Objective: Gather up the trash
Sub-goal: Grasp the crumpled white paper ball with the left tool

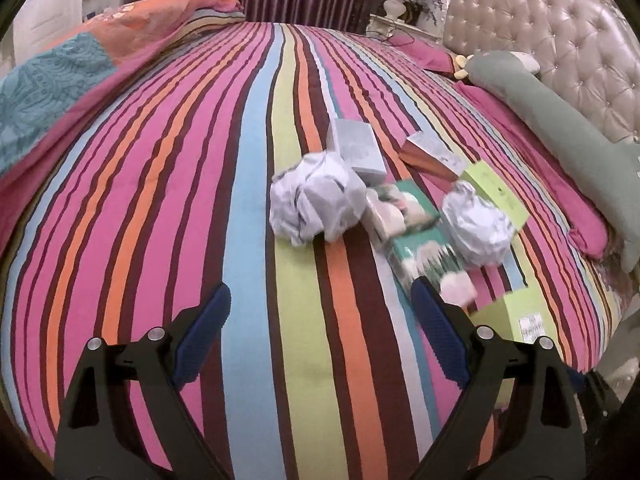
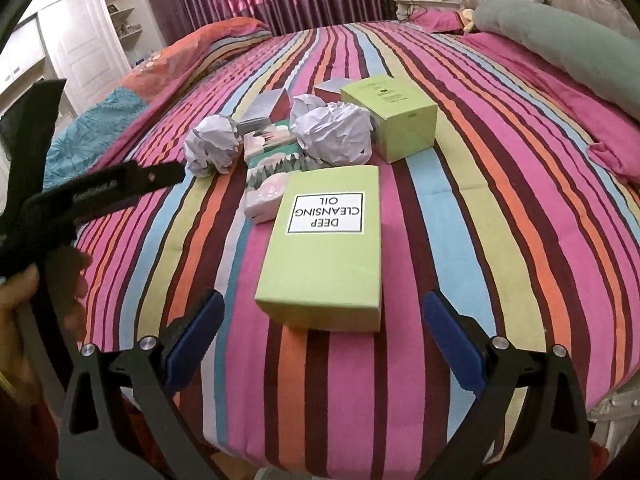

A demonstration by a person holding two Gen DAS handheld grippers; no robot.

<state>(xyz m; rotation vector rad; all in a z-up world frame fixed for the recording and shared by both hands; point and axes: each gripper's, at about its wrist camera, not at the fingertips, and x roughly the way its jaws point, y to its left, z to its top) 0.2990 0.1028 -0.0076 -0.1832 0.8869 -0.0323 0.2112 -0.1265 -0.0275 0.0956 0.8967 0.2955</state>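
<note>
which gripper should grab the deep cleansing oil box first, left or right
Right. The right gripper is open with the oil box directly ahead between its fingers; the left gripper faces bare bedspread.

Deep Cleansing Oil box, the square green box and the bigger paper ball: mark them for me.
Deep Cleansing Oil box [image 2: 326, 240], right wrist view, top face under the label.
Square green box [image 2: 394, 118], right wrist view, top face.
Bigger paper ball [image 2: 334, 132], right wrist view, crumpled front.
</note>
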